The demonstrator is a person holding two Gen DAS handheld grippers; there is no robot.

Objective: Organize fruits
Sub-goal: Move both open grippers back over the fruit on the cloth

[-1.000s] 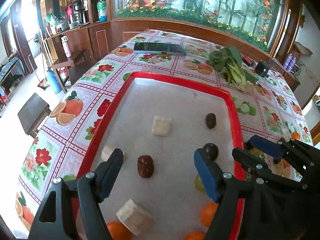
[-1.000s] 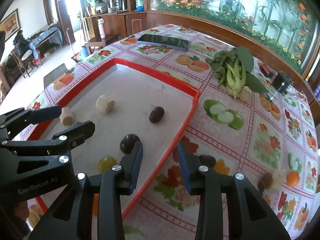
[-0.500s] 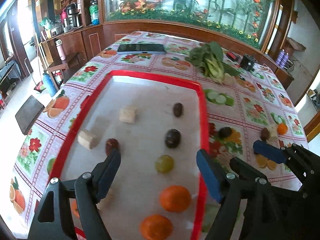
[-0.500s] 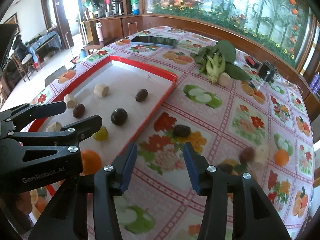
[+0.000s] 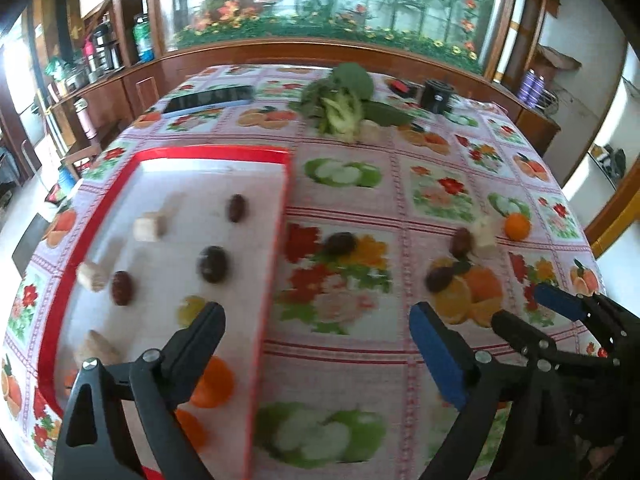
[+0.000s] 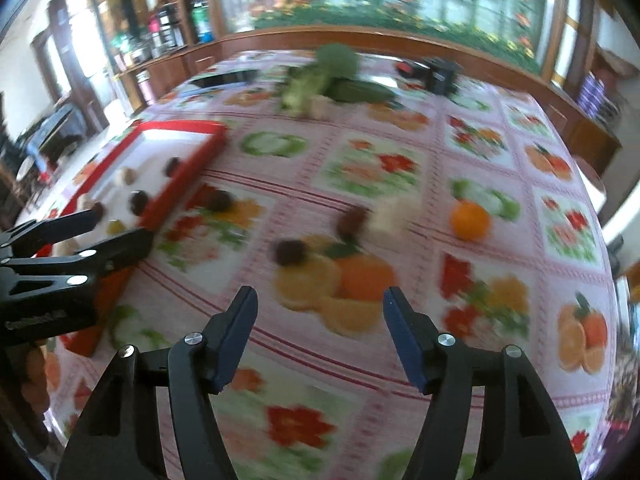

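A red-rimmed white tray [image 5: 208, 154] [image 6: 182, 178] lies at the left and holds dark dates, pale chunks, a green grape [image 5: 191, 309] and oranges [image 5: 212, 382]. On the cloth to its right lie a dark fruit [image 5: 340, 243] [image 6: 219, 201], two dates [image 5: 439, 279] [image 6: 290, 251], a pale chunk [image 5: 485, 230] [image 6: 394, 212] and a small orange [image 5: 517, 225] [image 6: 470, 220]. My left gripper [image 5: 316, 344] is open and empty over the tray's right rim. My right gripper [image 6: 320, 334] is open and empty above the cloth, short of the loose fruit.
The table carries a fruit-print cloth [image 5: 360, 360]. At the back lie a leafy green vegetable [image 5: 344, 104], a dark tablet [image 5: 210, 98] and a small black box [image 5: 437, 95]. A wooden ledge with an aquarium runs behind. The table's right edge drops off near the orange.
Both grippers have swung right, away from the tray toward the loose fruit on the cloth. My right gripper's jaws have opened wider. Both views are motion-blurred now.
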